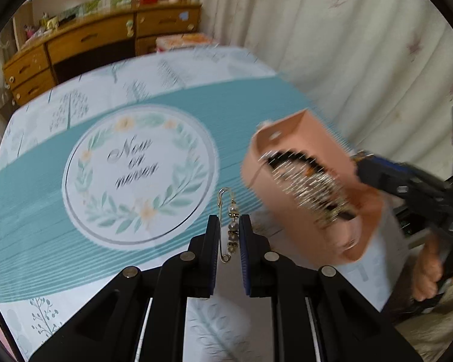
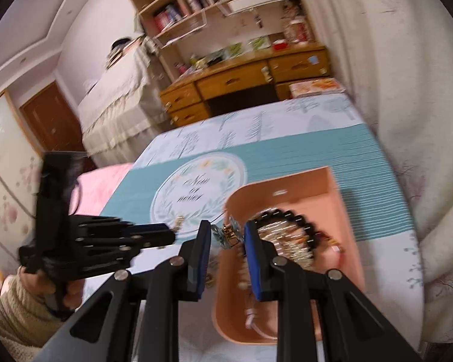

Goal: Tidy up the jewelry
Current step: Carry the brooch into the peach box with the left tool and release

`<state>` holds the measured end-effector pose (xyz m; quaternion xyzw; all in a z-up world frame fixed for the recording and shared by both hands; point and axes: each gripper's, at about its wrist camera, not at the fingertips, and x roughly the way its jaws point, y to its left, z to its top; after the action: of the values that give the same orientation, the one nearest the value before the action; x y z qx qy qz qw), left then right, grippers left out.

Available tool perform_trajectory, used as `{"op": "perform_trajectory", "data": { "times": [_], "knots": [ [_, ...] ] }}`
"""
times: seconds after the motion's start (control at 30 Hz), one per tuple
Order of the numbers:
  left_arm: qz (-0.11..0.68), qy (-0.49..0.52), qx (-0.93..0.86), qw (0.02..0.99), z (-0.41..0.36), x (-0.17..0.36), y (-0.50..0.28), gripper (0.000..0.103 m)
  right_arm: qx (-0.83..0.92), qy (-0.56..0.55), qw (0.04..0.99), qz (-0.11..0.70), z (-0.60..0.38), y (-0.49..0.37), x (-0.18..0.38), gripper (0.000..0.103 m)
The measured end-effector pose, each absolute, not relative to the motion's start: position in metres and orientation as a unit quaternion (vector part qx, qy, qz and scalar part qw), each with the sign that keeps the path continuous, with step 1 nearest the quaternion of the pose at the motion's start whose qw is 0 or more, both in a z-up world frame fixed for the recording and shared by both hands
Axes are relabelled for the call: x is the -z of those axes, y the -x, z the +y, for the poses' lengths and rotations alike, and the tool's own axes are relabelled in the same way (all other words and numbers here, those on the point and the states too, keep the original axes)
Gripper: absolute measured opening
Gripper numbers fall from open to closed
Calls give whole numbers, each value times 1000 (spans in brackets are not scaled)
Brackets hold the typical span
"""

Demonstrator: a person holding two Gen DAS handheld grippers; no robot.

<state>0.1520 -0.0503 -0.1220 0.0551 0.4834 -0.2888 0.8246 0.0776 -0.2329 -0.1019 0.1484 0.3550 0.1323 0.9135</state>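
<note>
My left gripper [image 1: 229,226] is shut on a gold safety-pin brooch with pearl beads [image 1: 230,229], held above the teal tablecloth [image 1: 45,181]. In the right wrist view the left gripper [image 2: 175,235] shows at left with the brooch [image 2: 178,223] at its tip. A pink tray [image 1: 311,187] holding a black bead bracelet [image 1: 299,158] and gold jewelry looks tilted and blurred to the right. My right gripper [image 2: 228,235] is closed on a blue-and-gold jewelry piece [image 2: 226,235] at the pink tray's [image 2: 344,211] left rim. The black bracelet [image 2: 296,218] lies inside.
The table has a printed round wreath emblem [image 1: 136,175]. White curtains [image 1: 362,45] hang at the right. A wooden desk with drawers [image 2: 241,81] and shelves stand behind the table. A pink cloth [image 2: 105,178] lies at the left edge.
</note>
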Motion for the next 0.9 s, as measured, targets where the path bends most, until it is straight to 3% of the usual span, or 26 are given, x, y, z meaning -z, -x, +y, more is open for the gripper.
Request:
{"op": "perform_trajectory", "data": {
  "times": [0.27, 0.57, 0.67, 0.73, 0.8, 0.9],
  "knots": [
    [442, -44, 325, 835, -98, 82, -149, 11, -79, -188, 916, 345, -270, -83, 103, 23],
    [445, -48, 318, 836, -145, 83, -168, 13, -56, -142, 924, 351, -266, -107, 95, 26],
    [441, -54, 309, 841, -148, 85, -166, 30, -57, -153, 923, 347, -269, -106, 94, 29],
    [436, -61, 298, 847, -145, 84, -165, 49, -58, -158, 923, 346, -271, -104, 95, 30],
    [429, -57, 288, 854, -137, 81, -163, 58, -64, -166, 920, 348, -273, -101, 96, 30],
    [419, -55, 282, 861, -126, 76, -159, 58, -71, -169, 920, 346, -270, -95, 96, 30]
  ]
}}
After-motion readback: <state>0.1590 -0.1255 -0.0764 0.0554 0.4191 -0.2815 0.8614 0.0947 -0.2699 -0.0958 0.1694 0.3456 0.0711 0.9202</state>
